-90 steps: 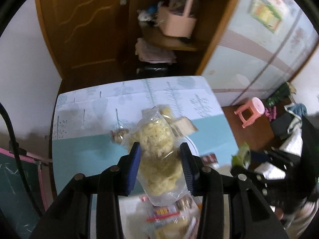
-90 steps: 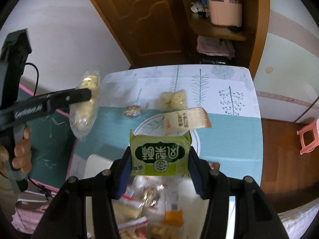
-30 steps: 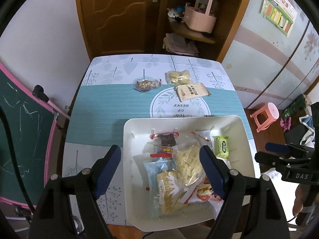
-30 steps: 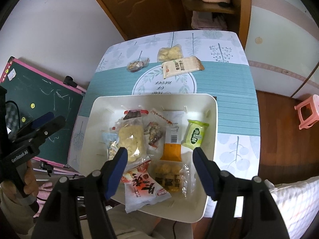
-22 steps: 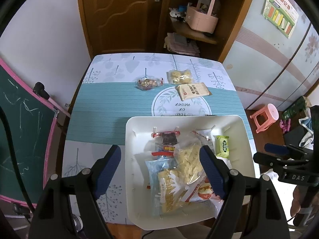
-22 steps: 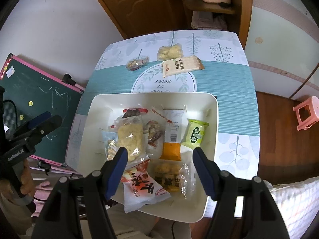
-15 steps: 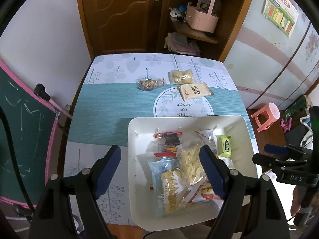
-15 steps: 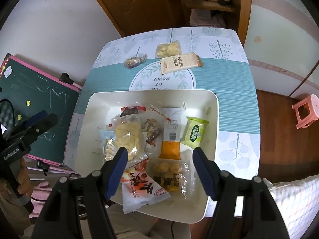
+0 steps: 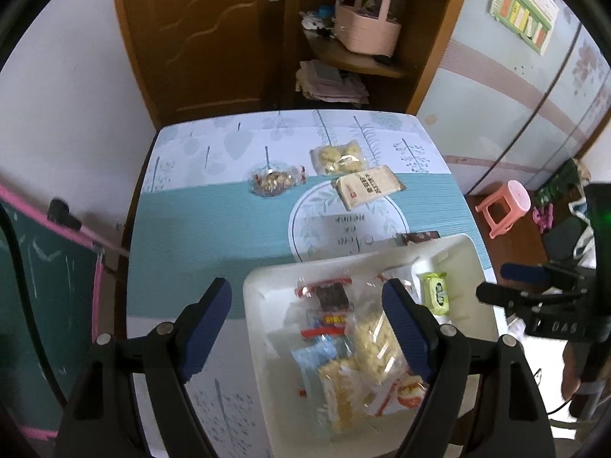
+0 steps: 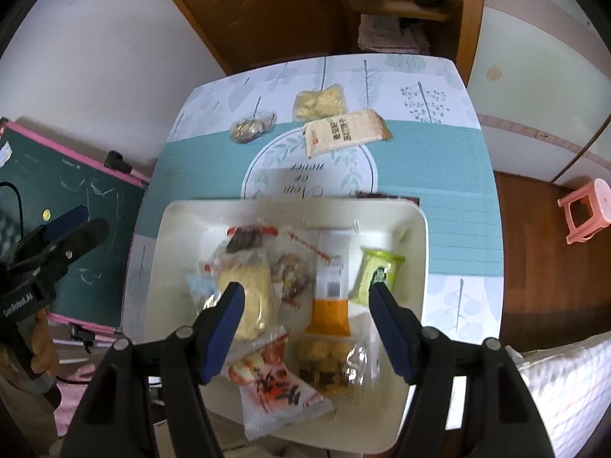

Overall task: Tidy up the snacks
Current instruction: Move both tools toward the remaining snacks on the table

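A white tray (image 10: 414, 229) at the near edge of the worktop (image 10: 450, 160) is seen filled with wrapped snacks: a green packet (image 10: 376, 273) at its right side, an orange-and-white packet (image 10: 330, 294) beside it, and a clear bag of yellow puffs (image 10: 248, 297) to the left. Three more packets, among them a beige cracker packet (image 10: 345, 131), are laid apart on the far half of the worktop. The right gripper (image 10: 305, 316) and left gripper (image 9: 305, 316) are held wide and empty above the tray. The tray contents are blurred, the print is unreadable, and the tray's near rim is cut off.
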`<state>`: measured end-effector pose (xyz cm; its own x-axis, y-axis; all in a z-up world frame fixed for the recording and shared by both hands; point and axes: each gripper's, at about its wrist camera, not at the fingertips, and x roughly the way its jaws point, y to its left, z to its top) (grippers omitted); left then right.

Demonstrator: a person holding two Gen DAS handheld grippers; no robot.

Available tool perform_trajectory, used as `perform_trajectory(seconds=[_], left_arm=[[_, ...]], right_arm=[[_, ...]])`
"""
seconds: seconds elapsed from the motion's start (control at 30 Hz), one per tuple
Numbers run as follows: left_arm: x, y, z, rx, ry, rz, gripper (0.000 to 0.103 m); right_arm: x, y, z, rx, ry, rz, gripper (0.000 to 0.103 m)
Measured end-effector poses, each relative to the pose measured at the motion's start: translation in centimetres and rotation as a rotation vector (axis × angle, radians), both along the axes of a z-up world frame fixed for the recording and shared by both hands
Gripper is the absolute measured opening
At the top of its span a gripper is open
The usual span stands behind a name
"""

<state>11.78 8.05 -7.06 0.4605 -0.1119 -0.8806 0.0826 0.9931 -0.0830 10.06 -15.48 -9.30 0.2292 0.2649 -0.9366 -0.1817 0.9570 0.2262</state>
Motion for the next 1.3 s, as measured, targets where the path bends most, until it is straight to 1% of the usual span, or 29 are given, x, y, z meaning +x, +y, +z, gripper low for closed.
perform_trajectory(seconds=[0.13, 0.23, 0.3, 0.4, 0.53, 0.57, 0.6, 0.67, 0.8, 0.93, 1.0, 1.13, 1.3], left_arm=[[2.8, 0.3, 0.3, 0.048, -0.017, -0.058, 0.080], [5.5, 0.2, 0.3, 0.092, -0.029, -0.126, 0.080], [7.2, 0.1, 0.3, 0.113, -0.033, -0.168, 0.080], [9.9, -0.2, -0.2, 0.156, -0.043, -0.241, 0.080], [13.7, -0.6, -1.6, 0.182, -0.034, -0.308, 0.080], [14.5, -0.7, -2.1, 0.185, -0.029, -0.319, 0.080], [15.6, -0.8, -3.0, 0.190, -0.019, -0.337, 0.080], [16.7, -0.9, -4.4, 0.196, -0.005, -0.364, 0.080], [19.2, -1.4, -8.8, 0.229, 0.064, -0.428, 0.080], [21.0, -2.0, -13.2, 0.294, 0.124, -0.474, 0.080], [21.8, -2.0, -14.7, 0.313, 0.141, -0.482, 0.080], [22.8, -2.0, -16.0, 0.306, 0.155, -0.501, 0.080], [23.7, -2.1, -16.9, 0.269, 0.172, -0.505, 0.080]], right_arm=[[2.7, 0.0, 0.8, -0.001, -0.010, -0.026, 0.068], [5.0, -0.1, 1.6, 0.004, -0.019, -0.048, 0.068], [7.4, -0.3, 2.1, 0.008, -0.026, -0.078, 0.073], [10.7, -0.7, 2.4, 0.015, -0.015, -0.127, 0.078], [14.6, -1.2, 1.4, 0.043, 0.029, -0.201, 0.084], [15.7, -1.4, 0.8, 0.051, 0.042, -0.228, 0.087], [16.9, -1.7, -0.1, 0.061, 0.065, -0.262, 0.092], [18.3, -1.8, -1.6, 0.066, 0.101, -0.309, 0.095], [20.9, -1.8, -6.3, 0.035, 0.181, -0.392, 0.095], [22.2, -1.7, -11.4, 0.057, 0.284, -0.480, 0.096], [22.5, -1.6, -13.1, 0.071, 0.312, -0.528, 0.097], [23.0, -0.6, -15.7, 0.063, 0.340, -0.593, 0.098], [23.8, 1.4, -16.7, 0.011, 0.330, -0.598, 0.099]])
